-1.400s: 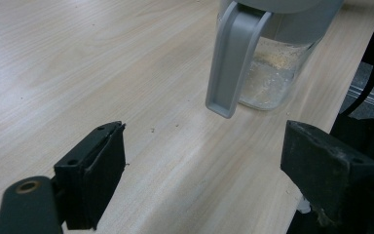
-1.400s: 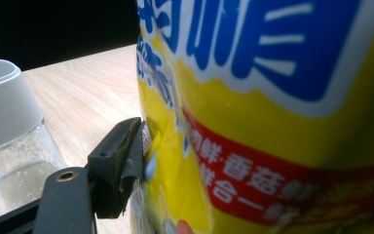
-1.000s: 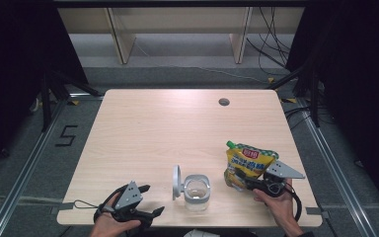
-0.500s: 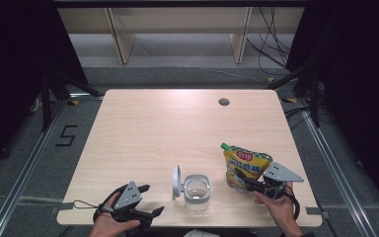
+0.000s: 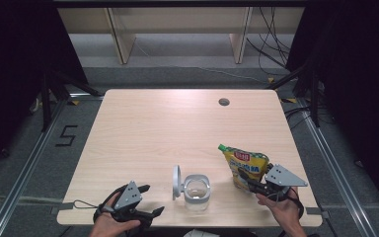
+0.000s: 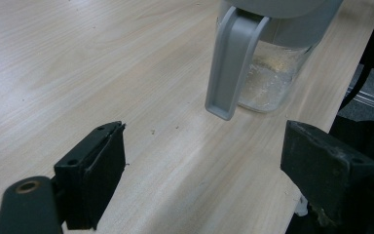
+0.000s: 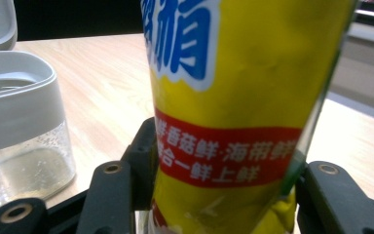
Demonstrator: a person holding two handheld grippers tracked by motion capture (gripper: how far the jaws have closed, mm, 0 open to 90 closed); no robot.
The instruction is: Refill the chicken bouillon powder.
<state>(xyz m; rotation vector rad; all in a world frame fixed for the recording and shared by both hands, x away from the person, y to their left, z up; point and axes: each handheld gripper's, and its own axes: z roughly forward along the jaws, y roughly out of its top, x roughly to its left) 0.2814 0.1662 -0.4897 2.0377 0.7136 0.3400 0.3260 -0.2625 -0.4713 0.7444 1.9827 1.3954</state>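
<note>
yellow seasoning pouch (image 5: 246,168) clamped in your right hand-held gripper (image 5: 254,183) lower right could slip; left hand-held gripper (image 5: 148,200) gapes.

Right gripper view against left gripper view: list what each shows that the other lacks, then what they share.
Right gripper view alone: the yellow pouch with red band and blue lettering, clamped by the right gripper. Left gripper view alone: the left gripper, open over bare wood, and the jar's grey flap hanging down its side. Both: the clear jar with a grey collar, and the wooden table.
</note>
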